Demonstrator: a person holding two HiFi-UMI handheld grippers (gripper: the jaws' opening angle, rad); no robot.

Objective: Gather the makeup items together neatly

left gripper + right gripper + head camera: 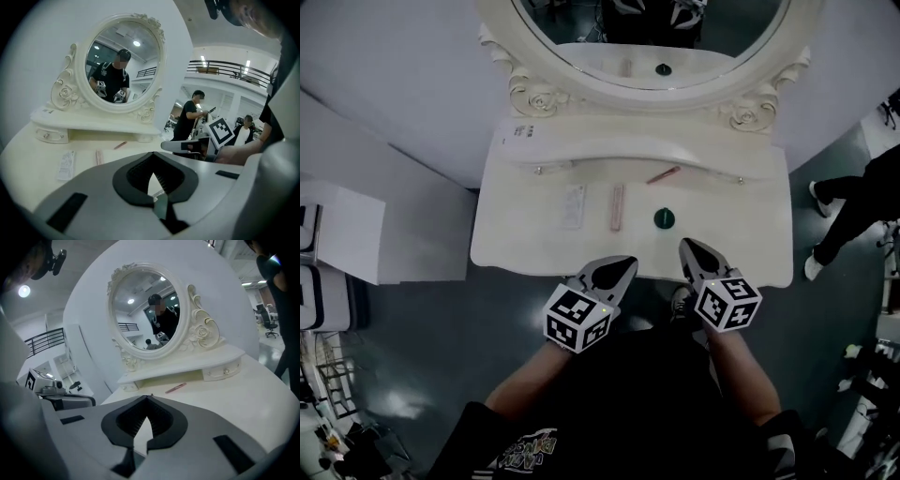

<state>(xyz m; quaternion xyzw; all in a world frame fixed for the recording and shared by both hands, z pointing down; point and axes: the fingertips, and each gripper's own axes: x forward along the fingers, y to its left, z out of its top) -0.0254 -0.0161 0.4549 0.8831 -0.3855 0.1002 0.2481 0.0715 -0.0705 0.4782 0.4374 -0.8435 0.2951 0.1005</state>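
Note:
On the cream dressing table (525, 246) lie a flat white packet (573, 205), a pale pink stick (617, 207), a small dark green round jar (664, 218) and a pink pencil (664, 175) near the raised shelf. My left gripper (628, 262) hovers at the table's front edge, shut and empty. My right gripper (686, 244) is beside it, just short of the green jar, also shut and empty. The left gripper view shows the packet (65, 165), the stick (99, 157) and the pencil (120, 145) beyond my left gripper (151, 153). The pencil (176, 388) also lies beyond my right gripper (149, 396).
An oval mirror (652, 37) in an ornate frame stands on a raised shelf (581, 141) with small drawers at the back. A white label (521, 132) lies on the shelf's left end. A person's legs (848, 211) stand to the right of the table.

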